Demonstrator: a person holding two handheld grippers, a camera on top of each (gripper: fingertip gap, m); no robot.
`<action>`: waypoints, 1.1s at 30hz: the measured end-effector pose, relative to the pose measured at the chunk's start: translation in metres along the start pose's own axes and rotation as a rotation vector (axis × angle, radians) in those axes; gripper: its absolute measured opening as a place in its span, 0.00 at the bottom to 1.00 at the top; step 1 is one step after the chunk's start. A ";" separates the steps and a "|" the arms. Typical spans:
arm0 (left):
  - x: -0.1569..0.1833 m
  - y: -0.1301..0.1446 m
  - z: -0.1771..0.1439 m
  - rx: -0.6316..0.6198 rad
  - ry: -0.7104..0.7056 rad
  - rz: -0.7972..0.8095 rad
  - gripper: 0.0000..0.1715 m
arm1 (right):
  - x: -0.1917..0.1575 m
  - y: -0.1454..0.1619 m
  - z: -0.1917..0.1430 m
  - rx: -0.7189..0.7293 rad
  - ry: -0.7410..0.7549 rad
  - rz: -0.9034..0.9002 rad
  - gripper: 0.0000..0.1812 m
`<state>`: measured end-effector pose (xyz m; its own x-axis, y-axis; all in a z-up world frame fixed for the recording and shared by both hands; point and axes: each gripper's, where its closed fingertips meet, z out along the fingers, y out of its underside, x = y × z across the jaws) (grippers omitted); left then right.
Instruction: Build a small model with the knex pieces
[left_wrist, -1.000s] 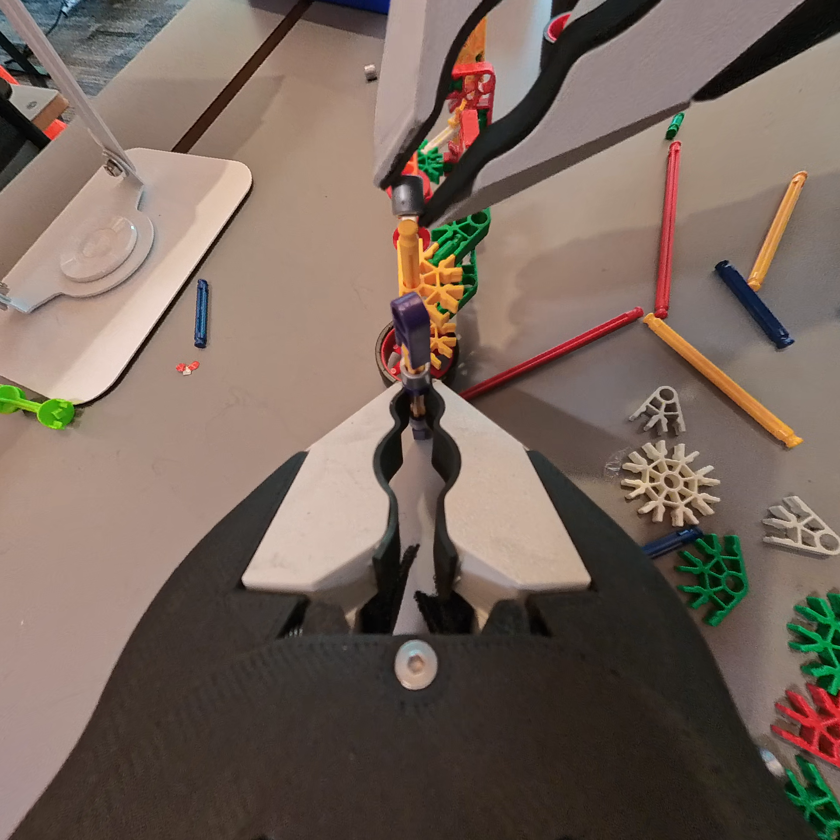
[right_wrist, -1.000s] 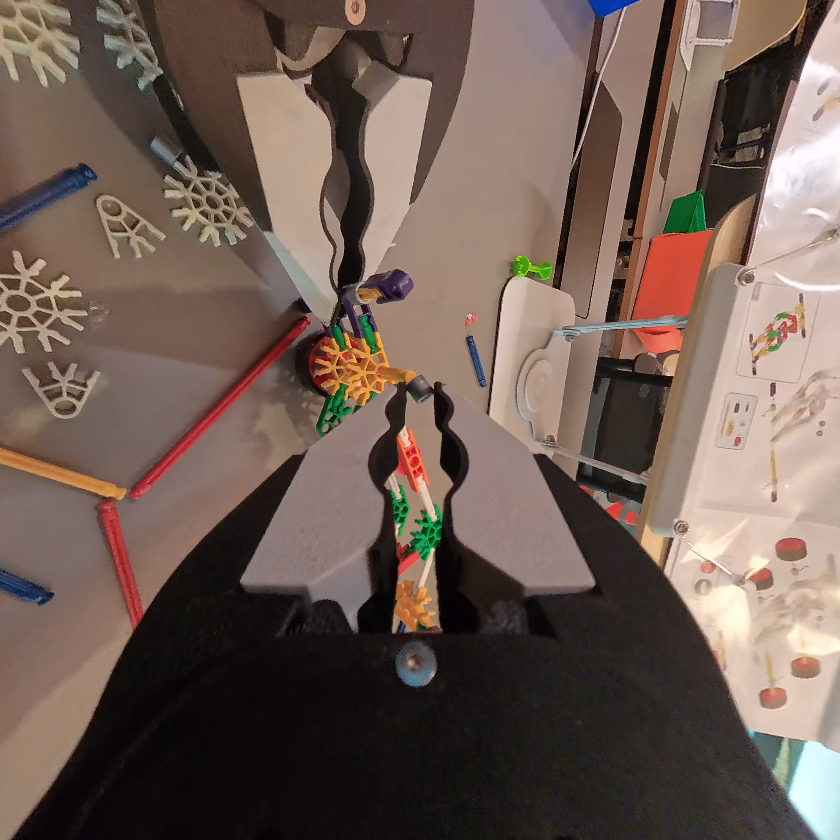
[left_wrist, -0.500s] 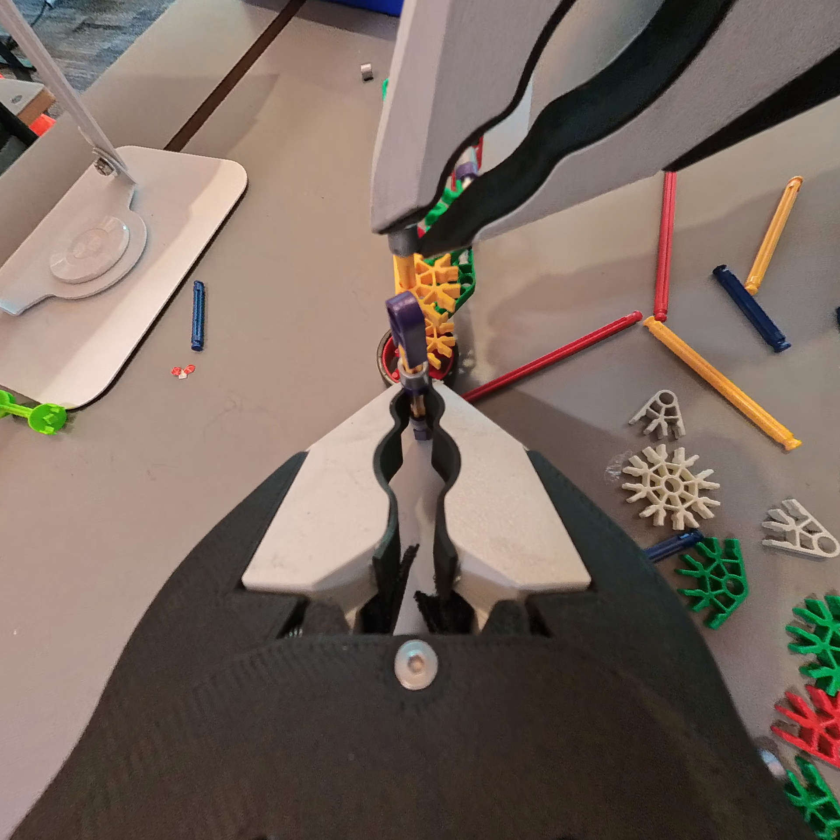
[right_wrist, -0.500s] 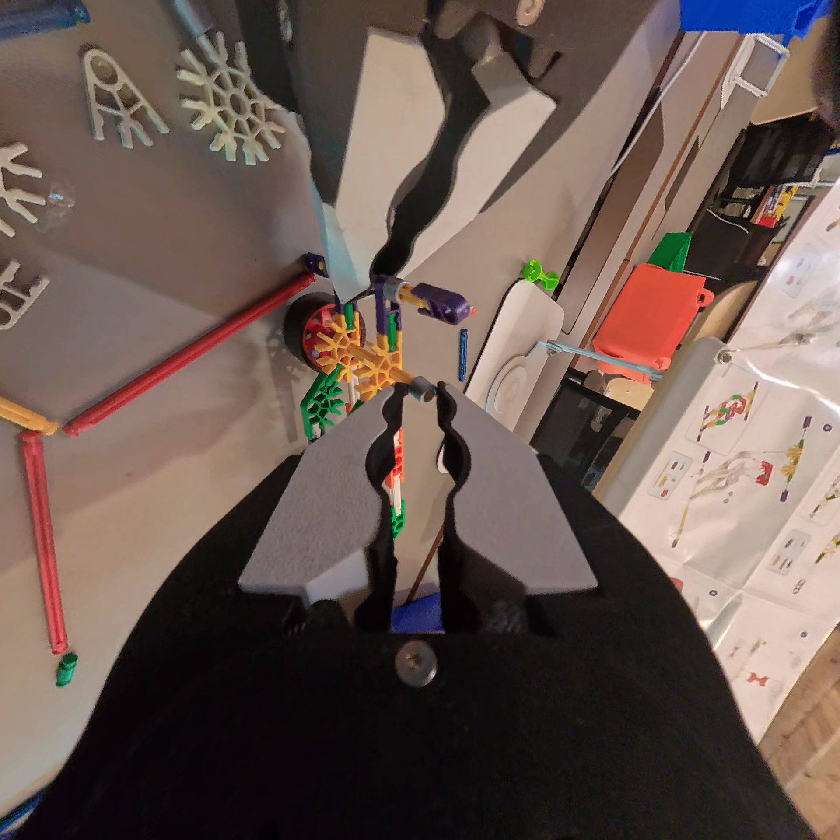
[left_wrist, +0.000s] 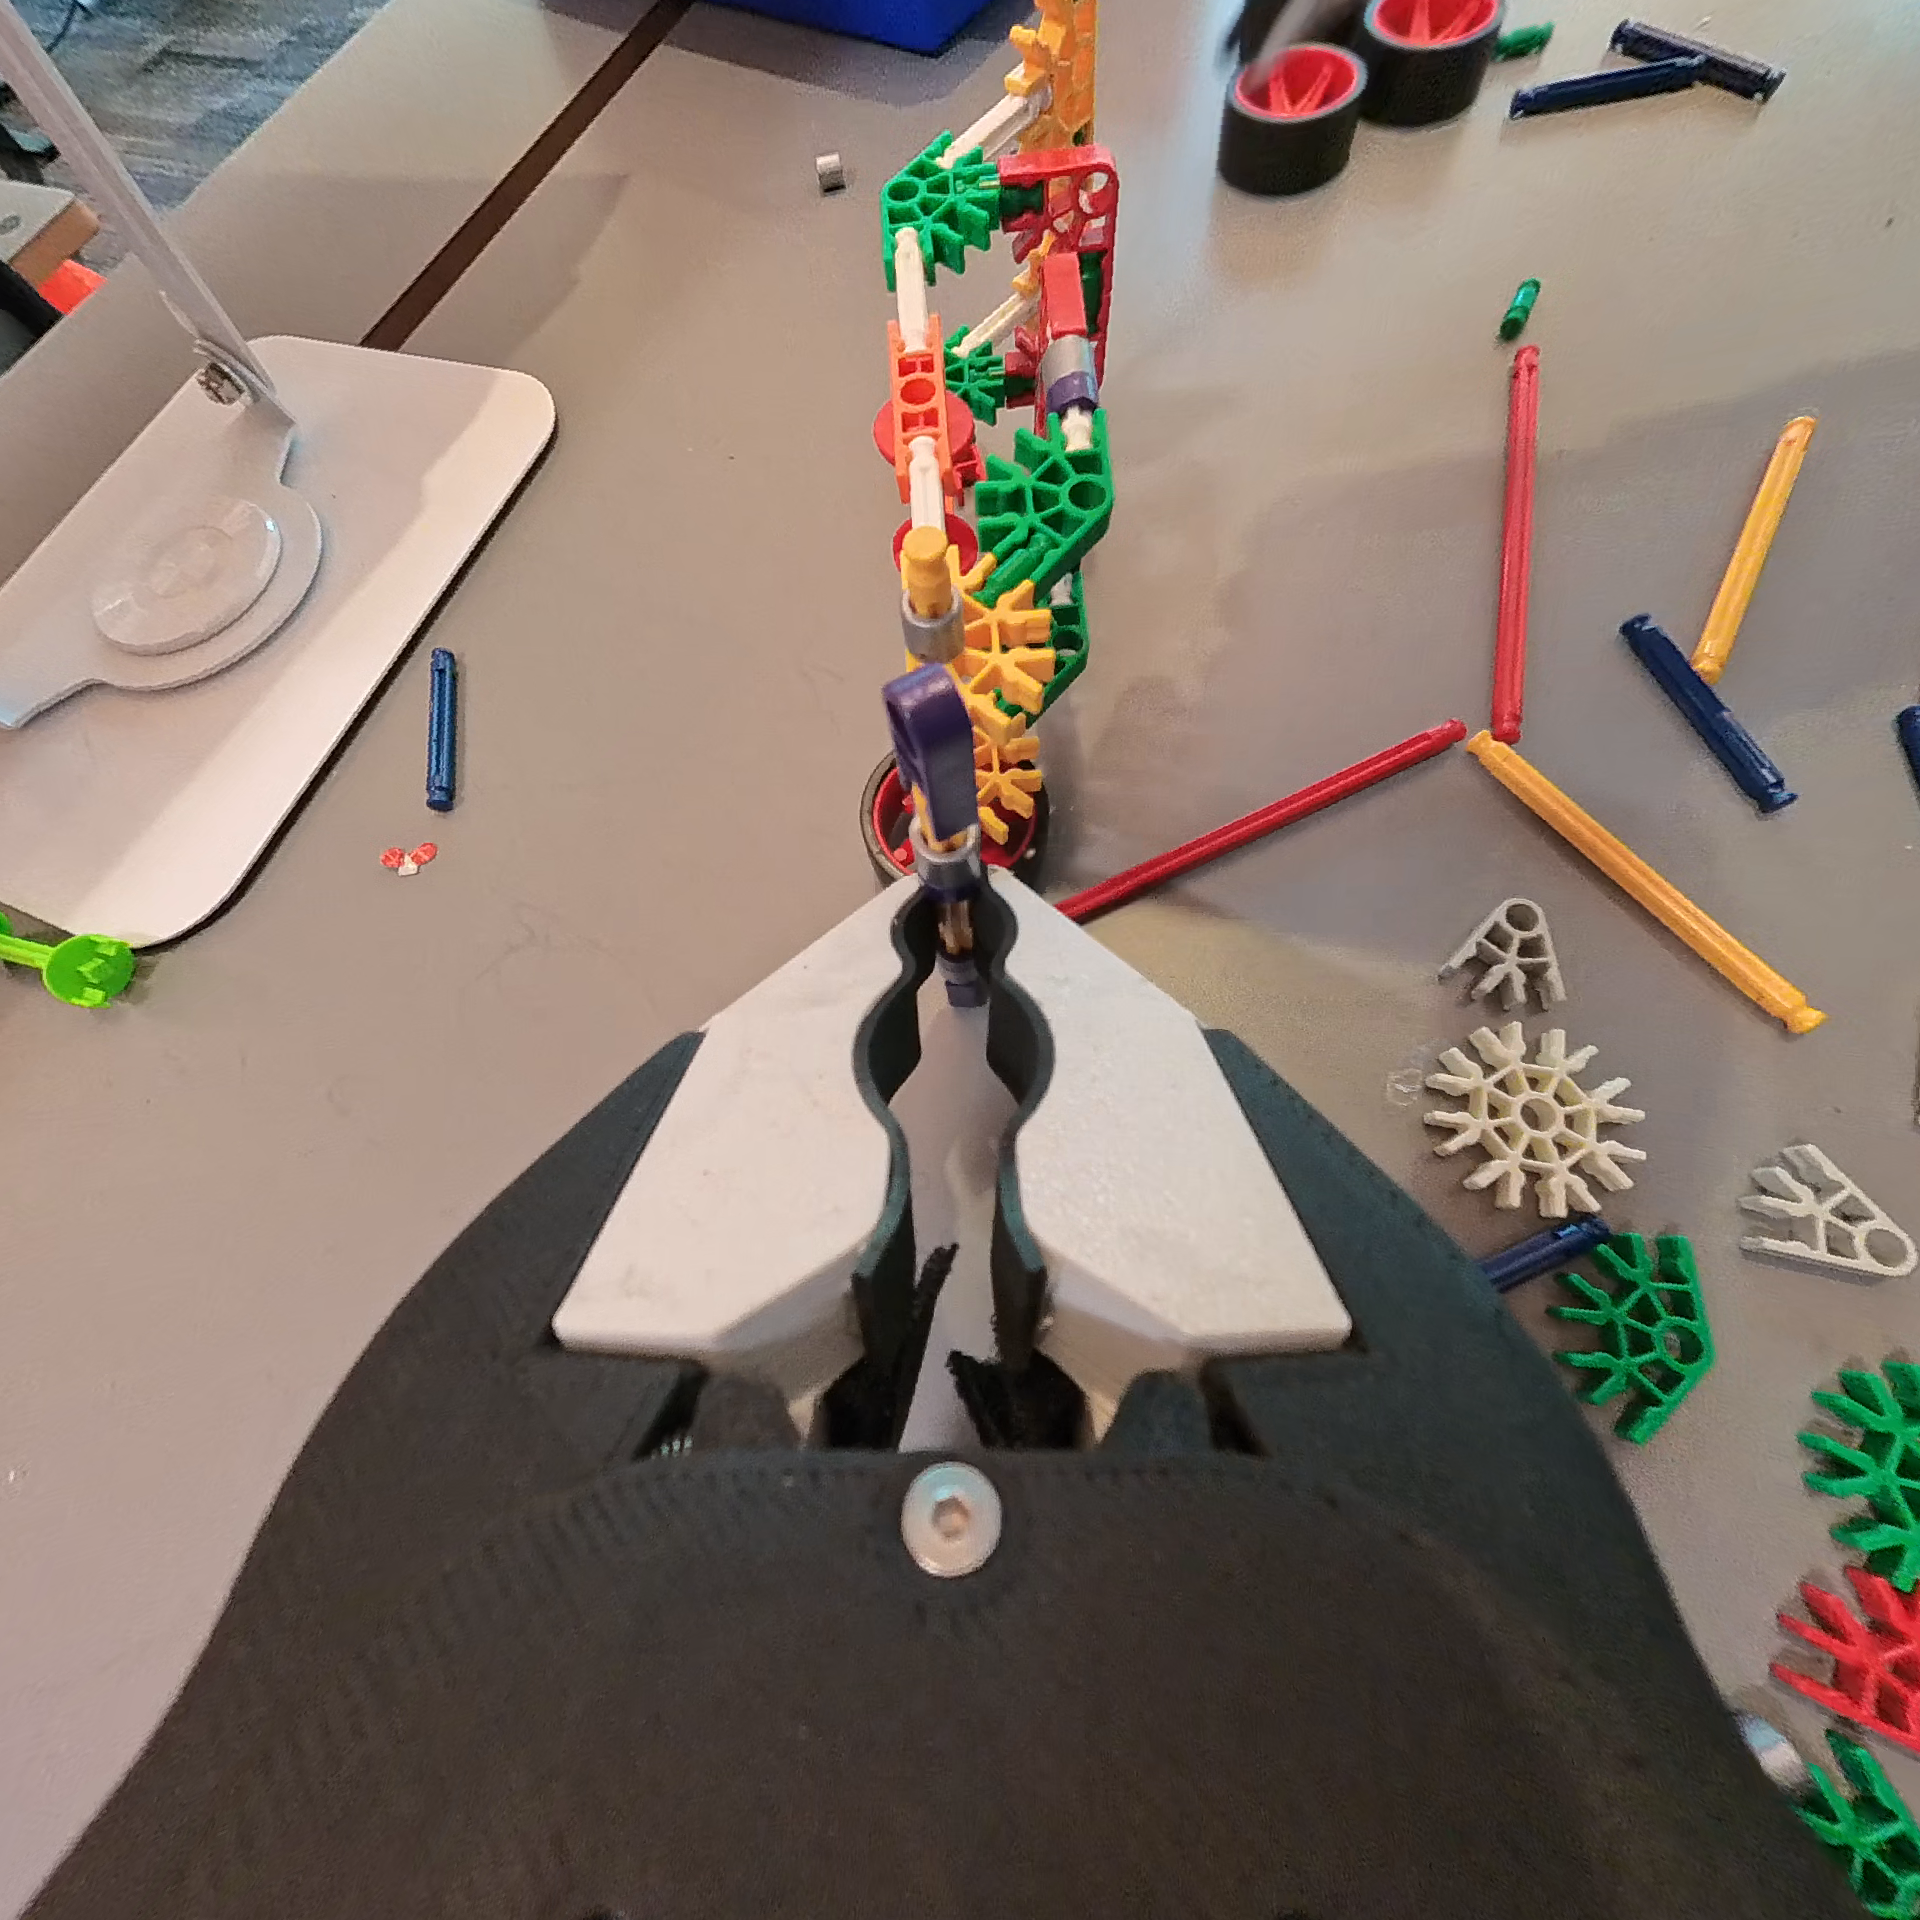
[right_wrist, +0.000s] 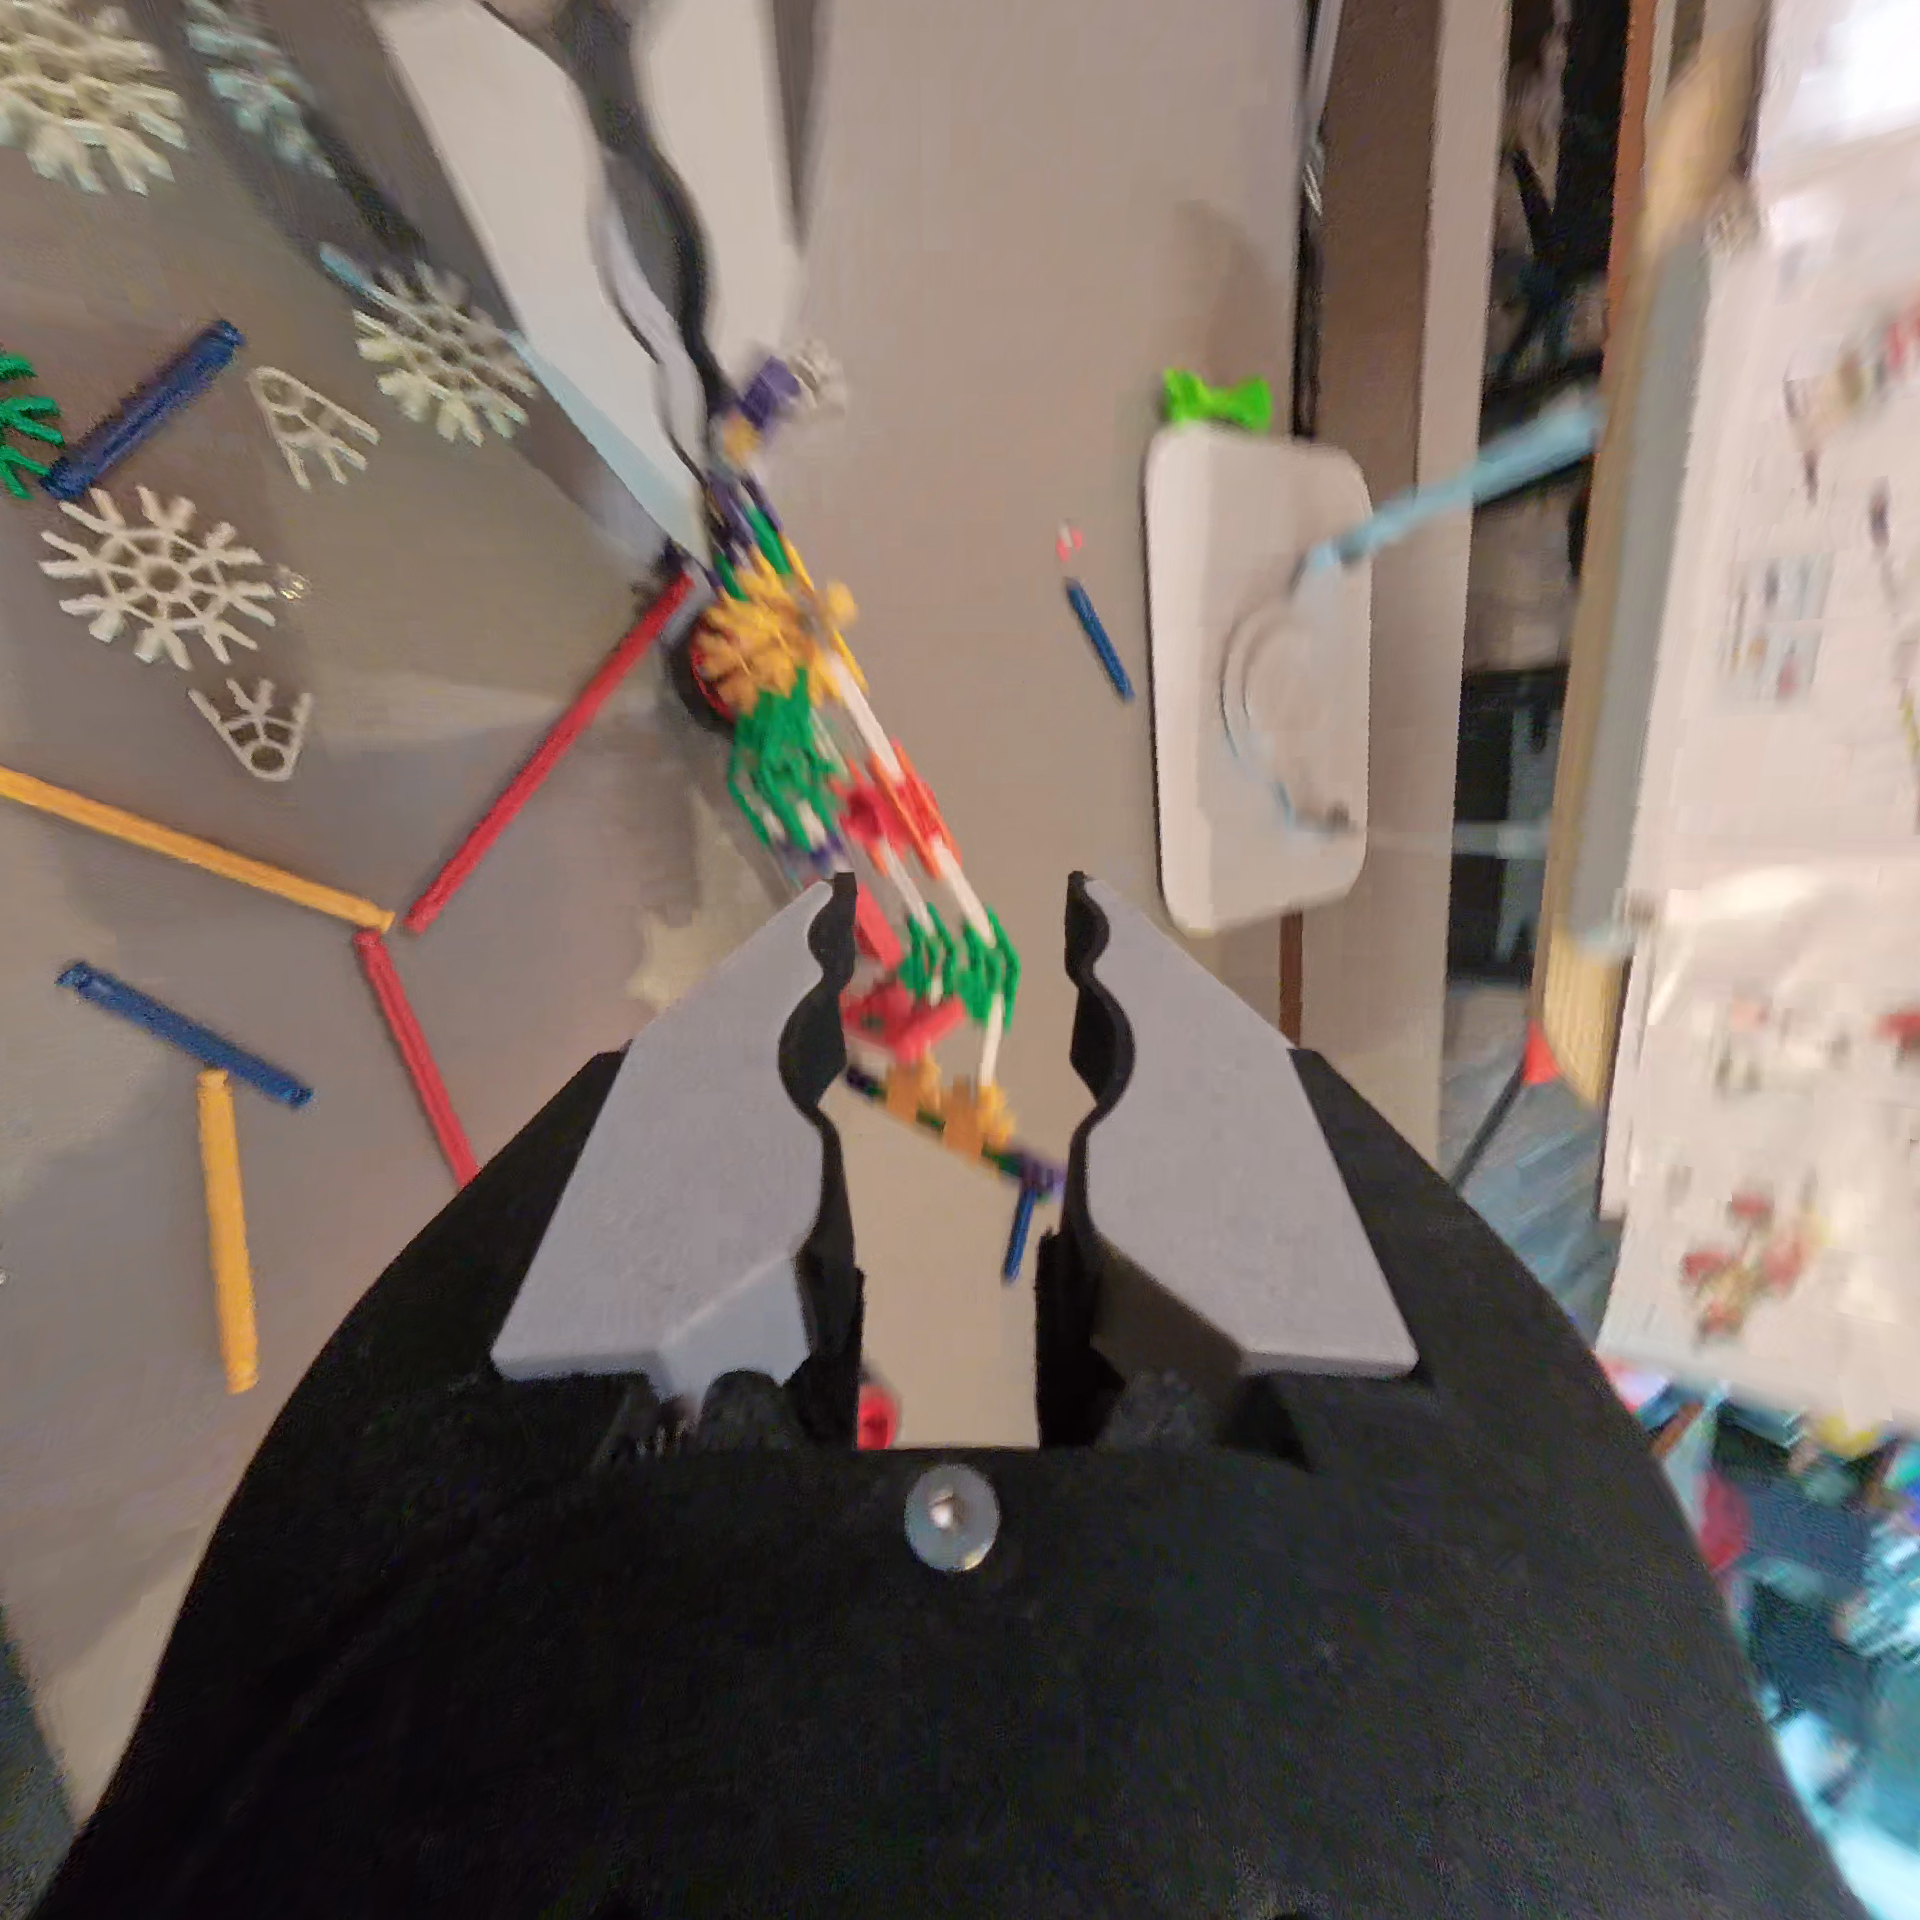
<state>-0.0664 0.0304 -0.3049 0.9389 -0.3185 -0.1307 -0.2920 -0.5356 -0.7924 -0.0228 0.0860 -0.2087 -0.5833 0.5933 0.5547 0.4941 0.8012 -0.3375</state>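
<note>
Left wrist view: the left tongs (left_wrist: 954, 914) are pressed together on the near end of a multicoloured rod-and-connector model (left_wrist: 1003, 436), pinching a thin rod with a purple clip (left_wrist: 932, 750) just past the tips. The model runs away from the tongs across the grey desk (left_wrist: 644, 582), its near part beside a black-and-red wheel (left_wrist: 891, 821). Two more wheels (left_wrist: 1351, 88) stand at the far edge of the desk. To the right lie loose red rods (left_wrist: 1515, 540), yellow rods (left_wrist: 1642, 894) and a blue rod (left_wrist: 1704, 712), with a white snowflake connector (left_wrist: 1532, 1117), grey connectors (left_wrist: 1507, 956) and green connectors (left_wrist: 1642, 1335) nearer the camera. To the left sit a white stand base (left_wrist: 270, 613), a short blue rod (left_wrist: 442, 727) and a lime-green piece (left_wrist: 73, 966). Right wrist view, blurred by motion: the right tongs (right_wrist: 961, 904) are spread apart and hold nothing, with the far end of the model (right_wrist: 831, 790) showing between the fingers, apart from them. The left tongs (right_wrist: 665, 343) show beyond, gripping the model's other end. Printed sheets (right_wrist: 1787, 727) stand at the right edge.
</note>
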 end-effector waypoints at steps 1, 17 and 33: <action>0.000 0.000 0.000 0.001 0.001 -0.001 0.01 | 0.006 0.019 -0.009 -0.014 0.004 0.085 0.21; 0.004 -0.005 0.006 0.004 0.021 -0.037 0.01 | -0.058 0.244 -0.006 -0.154 -0.116 0.737 0.31; 0.014 -0.011 0.013 0.020 0.001 -0.045 0.01 | -0.022 0.166 -0.016 0.079 -0.234 0.603 0.23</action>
<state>-0.0473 0.0418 -0.3055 0.9508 -0.2953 -0.0937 -0.2455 -0.5339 -0.8091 0.0826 0.2048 -0.2650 -0.3479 0.9347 0.0732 0.7347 0.3203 -0.5981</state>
